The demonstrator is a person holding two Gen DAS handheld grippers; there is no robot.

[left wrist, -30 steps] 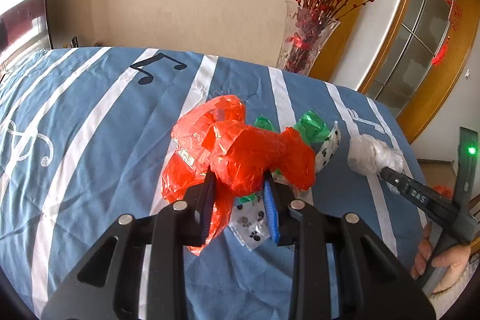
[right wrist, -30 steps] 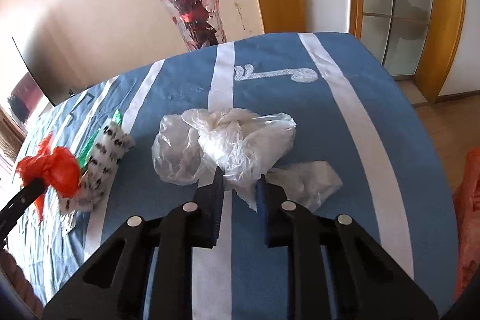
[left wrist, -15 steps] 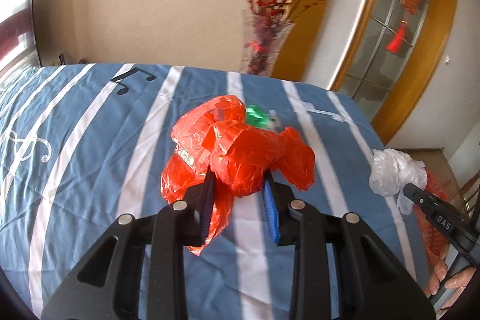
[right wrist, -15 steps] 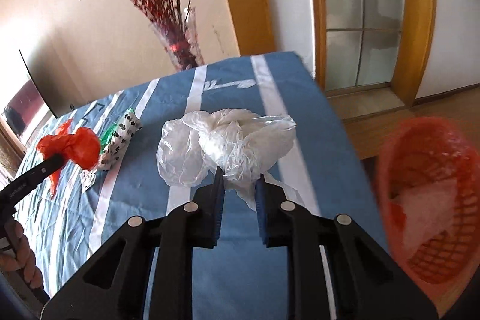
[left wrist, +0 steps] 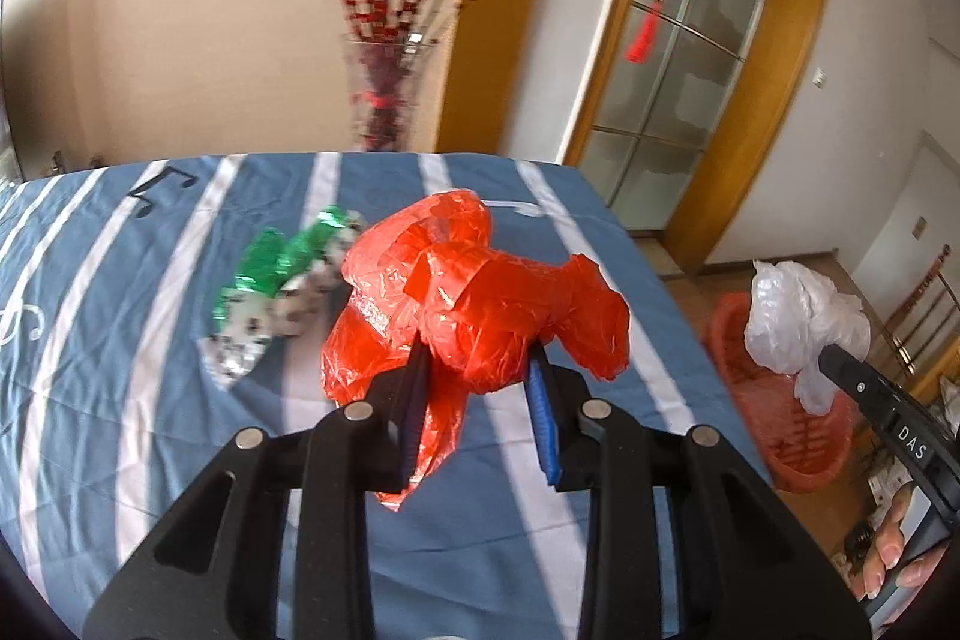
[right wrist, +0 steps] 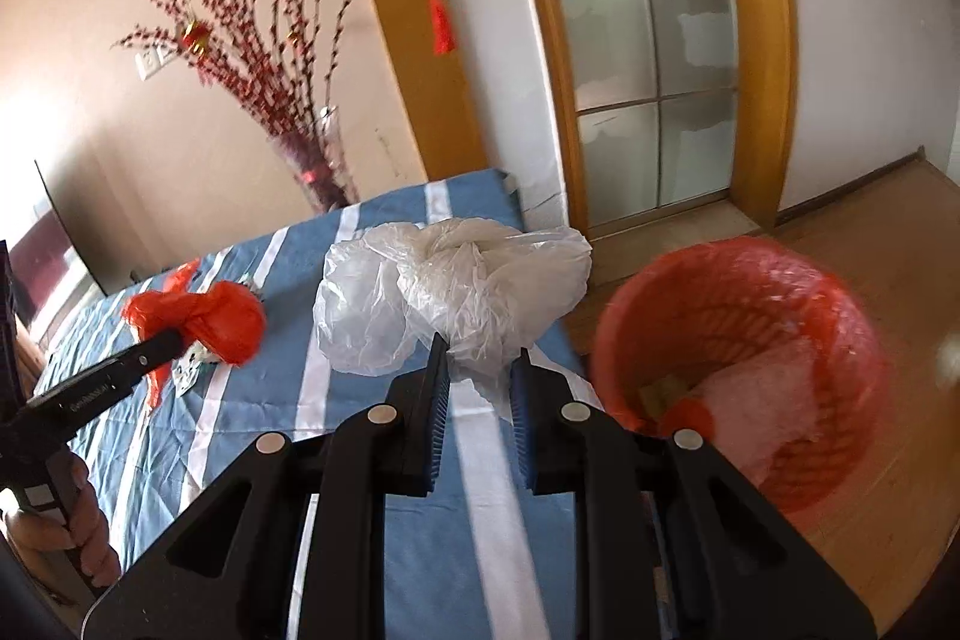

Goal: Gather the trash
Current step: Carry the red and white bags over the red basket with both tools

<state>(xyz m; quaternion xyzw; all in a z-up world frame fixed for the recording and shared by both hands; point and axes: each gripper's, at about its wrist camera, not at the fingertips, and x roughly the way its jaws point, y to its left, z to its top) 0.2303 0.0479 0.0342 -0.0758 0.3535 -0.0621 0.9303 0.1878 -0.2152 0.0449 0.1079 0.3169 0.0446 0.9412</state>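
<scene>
My left gripper [left wrist: 477, 358] is shut on a crumpled red plastic bag [left wrist: 480, 292], held above the blue striped tablecloth [left wrist: 120, 316]. My right gripper [right wrist: 477, 349] is shut on a crumpled white plastic bag [right wrist: 456, 280], lifted near the table's right edge. The right wrist view shows the red bag [right wrist: 204, 319] at the left, and the left wrist view shows the white bag [left wrist: 804, 322] at the right. An orange-red waste basket [right wrist: 744, 376] stands on the wooden floor beside the table, with white and orange trash inside. A green and a black-spotted white wrapper [left wrist: 270, 292] lie on the cloth.
A glass vase [left wrist: 381, 100] with red berry branches stands at the table's far edge. A wood-framed glass door [right wrist: 648, 58] is behind the basket [left wrist: 774, 406]. A person's hands hold both gripper handles [right wrist: 54, 514]. Wooden floor [right wrist: 888, 250] extends right of the table.
Both grippers rose and swung right with their bags. The white bag left the cloth, and the waste basket came into view. The wrappers slid left in the left wrist view.
</scene>
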